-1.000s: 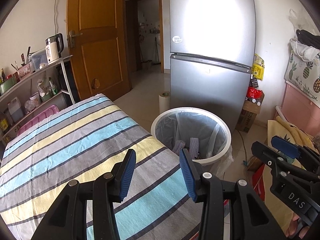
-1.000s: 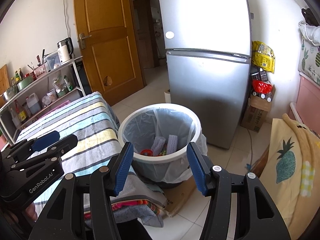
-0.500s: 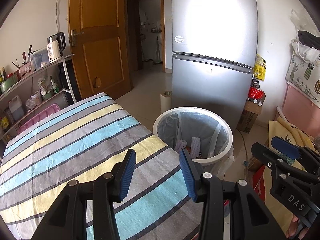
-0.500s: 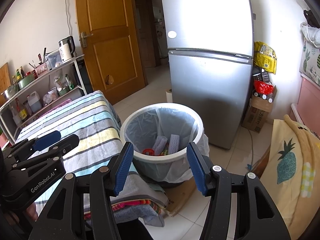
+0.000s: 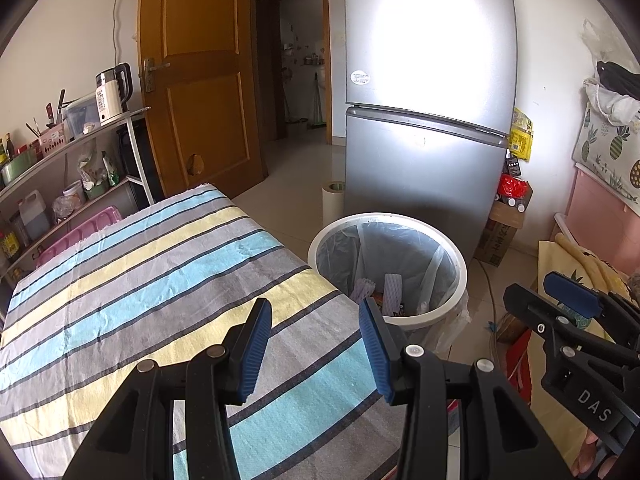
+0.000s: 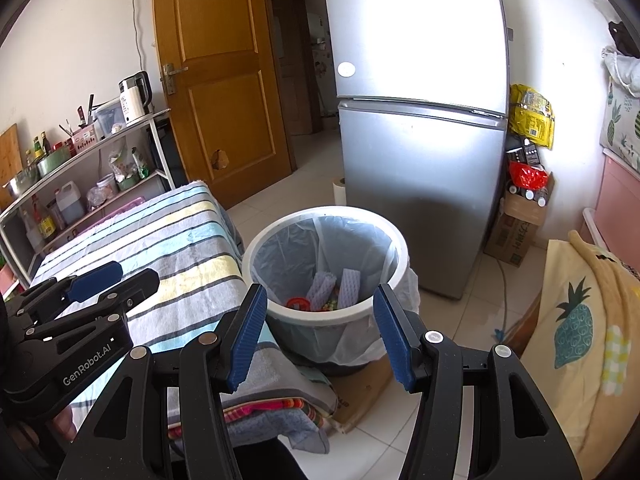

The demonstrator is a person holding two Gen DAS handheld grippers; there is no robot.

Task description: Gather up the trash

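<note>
Here both tools are spread and hold nothing: the left tool [image 5: 316, 346] hangs over the striped table [image 5: 132, 280], the right tool [image 6: 320, 334] before the white bin [image 6: 326, 216], where trash [image 6: 348, 282] lies inside.

Striped cloth [image 5: 160, 280] covers the table [image 6: 256, 404]

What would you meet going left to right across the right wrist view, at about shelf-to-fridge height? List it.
Metal shelf rack with the white electric kettle on top → wooden door → open doorway → silver fridge → yellow packet → pineapple-print cloth.
</note>
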